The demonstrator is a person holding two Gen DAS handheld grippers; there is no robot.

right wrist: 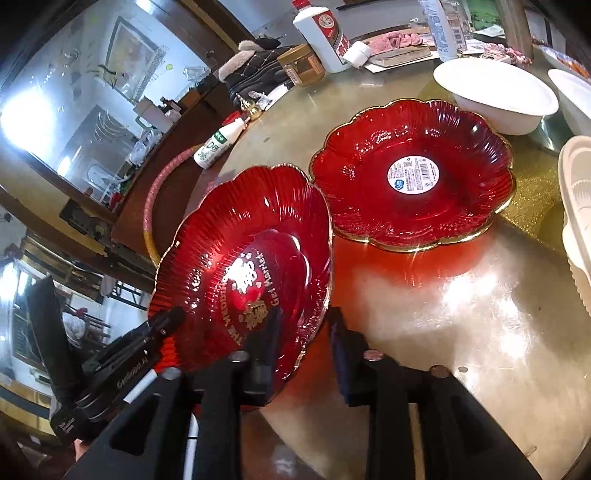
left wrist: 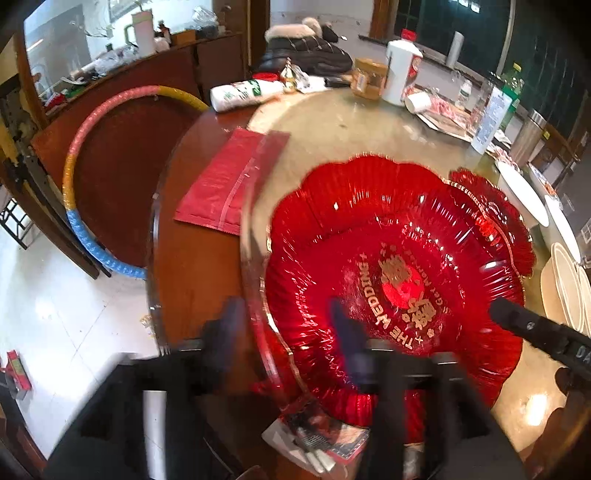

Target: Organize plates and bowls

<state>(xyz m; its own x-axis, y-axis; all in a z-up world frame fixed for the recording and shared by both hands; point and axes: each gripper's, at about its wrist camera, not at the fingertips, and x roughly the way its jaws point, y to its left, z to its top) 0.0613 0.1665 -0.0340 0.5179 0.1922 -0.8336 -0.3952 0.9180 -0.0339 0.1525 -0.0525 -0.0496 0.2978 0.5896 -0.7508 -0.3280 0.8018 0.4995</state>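
A red scalloped glass plate with gold "THE WEDDING" lettering (left wrist: 388, 258) (right wrist: 243, 258) is tilted up off the table. My left gripper (left wrist: 288, 325) has its fingers either side of the plate's near rim. My right gripper (right wrist: 303, 332) straddles the plate's other rim, jaws apart. A second red plate with a round sticker (right wrist: 412, 173) lies flat on the table behind it; its edge shows in the left wrist view (left wrist: 495, 218). A white bowl (right wrist: 495, 96) stands beyond it.
White plates (left wrist: 565, 284) (right wrist: 576, 214) stand at the right. A white bottle (right wrist: 325, 33), a brown jar (right wrist: 301, 64), a black jacket (left wrist: 306, 51), a lying white bottle (left wrist: 247, 94) and a red packet (left wrist: 232, 181) sit on the table (right wrist: 461, 314).
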